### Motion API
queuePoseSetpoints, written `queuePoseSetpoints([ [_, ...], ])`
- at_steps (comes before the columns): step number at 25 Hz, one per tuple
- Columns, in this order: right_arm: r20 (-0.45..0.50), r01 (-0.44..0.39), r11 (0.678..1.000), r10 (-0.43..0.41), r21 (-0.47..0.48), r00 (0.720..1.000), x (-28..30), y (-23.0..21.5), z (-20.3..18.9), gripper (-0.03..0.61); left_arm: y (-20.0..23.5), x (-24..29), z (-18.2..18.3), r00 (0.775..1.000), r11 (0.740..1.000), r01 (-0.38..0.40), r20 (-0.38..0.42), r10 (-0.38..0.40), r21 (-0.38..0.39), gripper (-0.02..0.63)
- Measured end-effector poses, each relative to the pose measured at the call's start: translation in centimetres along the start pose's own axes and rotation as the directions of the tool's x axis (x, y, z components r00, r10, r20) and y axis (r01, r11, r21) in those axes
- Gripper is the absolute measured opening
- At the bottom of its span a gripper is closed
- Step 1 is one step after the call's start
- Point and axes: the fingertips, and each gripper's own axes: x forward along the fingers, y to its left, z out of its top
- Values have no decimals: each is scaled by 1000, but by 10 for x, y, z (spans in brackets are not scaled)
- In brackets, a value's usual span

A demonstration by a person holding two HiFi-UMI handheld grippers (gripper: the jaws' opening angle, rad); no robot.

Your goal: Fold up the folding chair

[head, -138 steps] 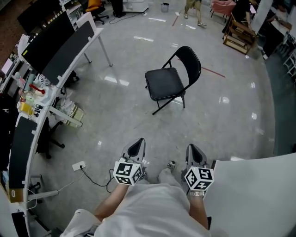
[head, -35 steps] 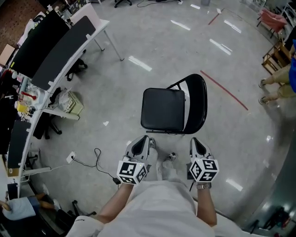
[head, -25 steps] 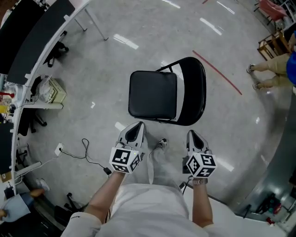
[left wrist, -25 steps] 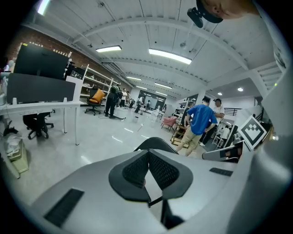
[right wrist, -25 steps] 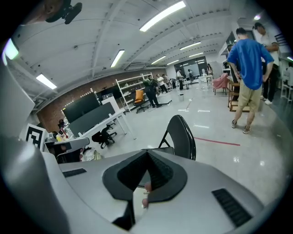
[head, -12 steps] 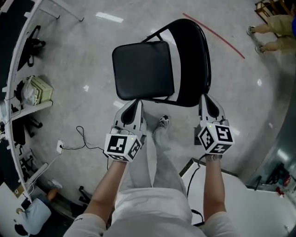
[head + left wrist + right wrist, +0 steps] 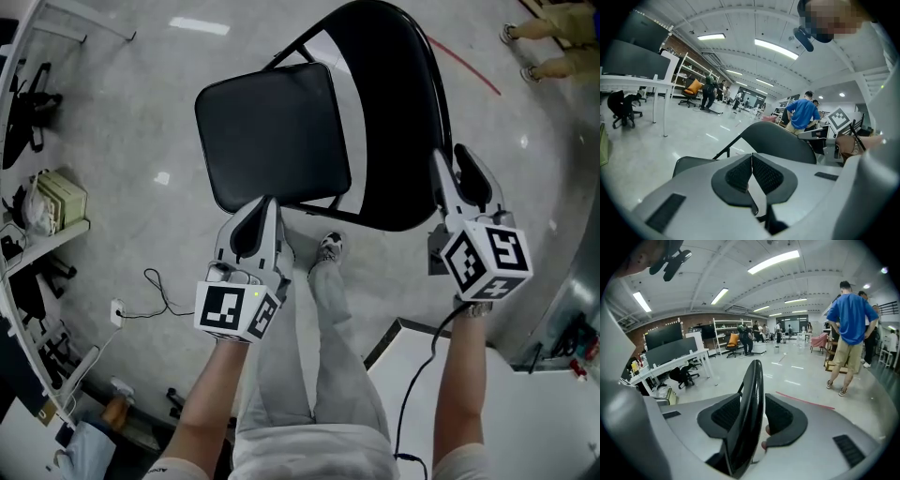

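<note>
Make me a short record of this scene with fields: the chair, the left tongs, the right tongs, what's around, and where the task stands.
chair: folding chair, unfolded, seat flat, standing on the grey floor
left tongs: shut, nothing between them, tips by the seat's near edge; contact unclear
right tongs: closed on the rim of the backrest
surroundings: red line on the floor beyond the chair; cable on the floor at the left
task stage: fold not yet done

Place: I read this as an open-plan office-lab.
Furniture: long desk (image 7: 675, 363) bearing monitors (image 7: 663, 337); shelving (image 7: 723, 335); swivel chairs (image 7: 682, 374).
Ceiling: strip lights (image 7: 773, 259).
Floor (image 7: 122, 131): polished grey.
</note>
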Motion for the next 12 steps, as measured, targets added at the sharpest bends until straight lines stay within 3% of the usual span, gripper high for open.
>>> queuePoseSetpoints([
  [2,-20,-11,1000,11,-5,1000,14,-5,-4,163,5,9,-10,1000,1000,1,-5,-1,1,12],
  [12,-76,-77,994,83,76,994,46,-2,-5,163,61,15,-71,995,992,-93,-33,90,-88,12],
])
